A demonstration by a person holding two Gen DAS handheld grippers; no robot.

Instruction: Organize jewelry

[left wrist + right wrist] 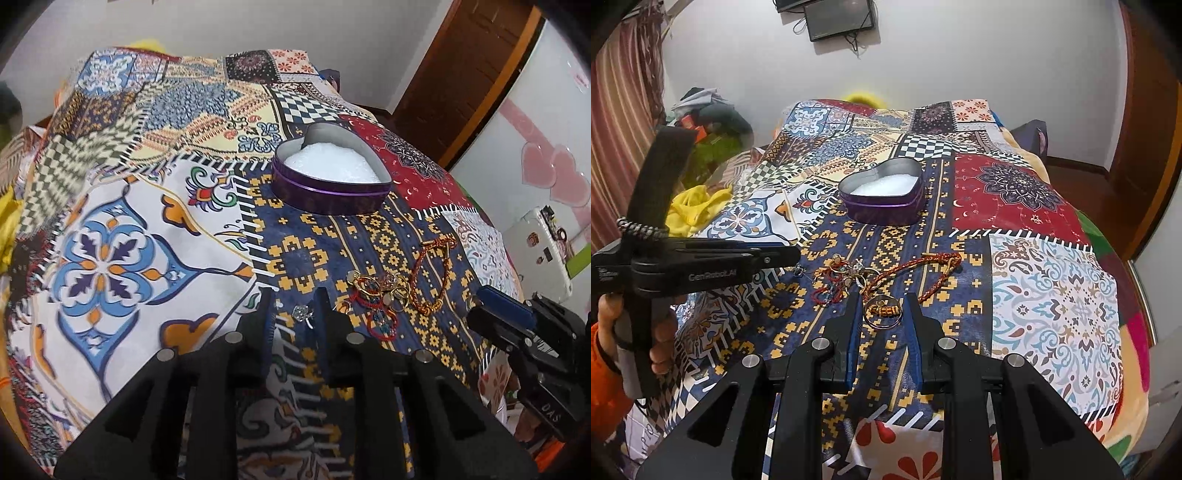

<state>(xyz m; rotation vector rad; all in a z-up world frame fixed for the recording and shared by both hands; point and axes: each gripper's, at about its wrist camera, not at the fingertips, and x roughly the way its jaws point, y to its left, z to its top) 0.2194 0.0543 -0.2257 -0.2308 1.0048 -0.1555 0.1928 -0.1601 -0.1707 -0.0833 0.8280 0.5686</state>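
So far nothing has reached the purple heart-shaped tin (882,199) with white padding, which sits open and empty on the patchwork bedspread (1052,280). Nearer than the tin lies the whole jewelry pile (849,280): gold rings, red beaded pieces and a red-and-gold braided cord bracelet (923,269). Nearest of all, a gold ring with a beaded charm (884,312) sits between the right gripper (882,306)'s narrowly parted fingers, not visibly pinched. Left of the pile, the left gripper (293,306) has its fingers narrow around a small crystal ring (303,314); whether they grip it, I cannot tell. By my judgement, every piece remains to be moved.
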